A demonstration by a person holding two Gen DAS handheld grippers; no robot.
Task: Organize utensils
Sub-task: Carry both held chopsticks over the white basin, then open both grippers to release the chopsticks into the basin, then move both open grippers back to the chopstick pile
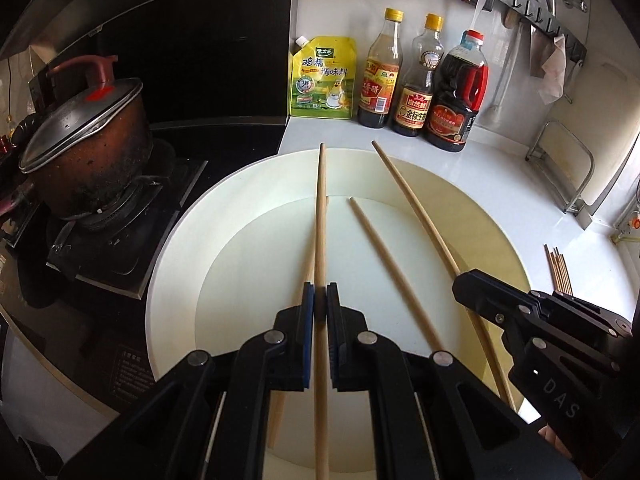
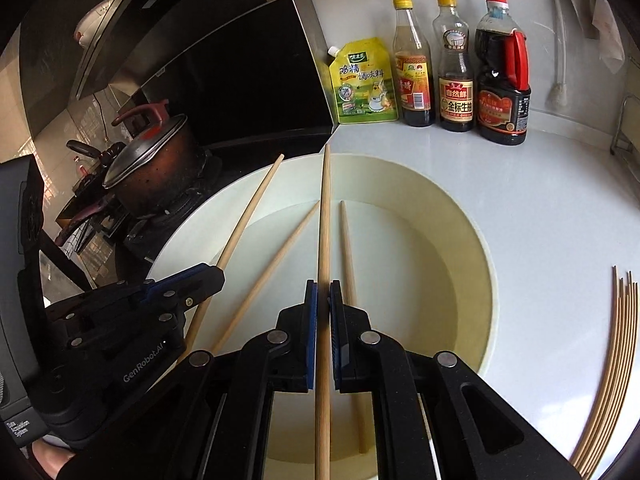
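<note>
A large cream plate [image 1: 176, 280] lies on the white counter below both grippers; it also shows in the right wrist view [image 2: 472, 280]. My left gripper [image 1: 320, 300] is shut on a wooden chopstick [image 1: 321, 208] and holds it above the plate. My right gripper [image 2: 323, 298] is shut on another chopstick [image 2: 325, 216], which shows in the left wrist view [image 1: 408, 196]. Two loose chopsticks lie in the plate: one [image 1: 384, 264] between the held ones, one [image 1: 306, 272] partly hidden under the left-held stick. In the right wrist view they lie at left [image 2: 276, 256] and right [image 2: 347, 248].
A lidded pot [image 1: 88, 152] sits on the gas stove at the left. A yellow seasoning pouch [image 1: 322, 78] and three sauce bottles [image 1: 416, 80] stand against the back wall. A bunch of chopsticks [image 2: 616, 360] lies on the counter at the right. A metal rack [image 1: 568, 168] stands far right.
</note>
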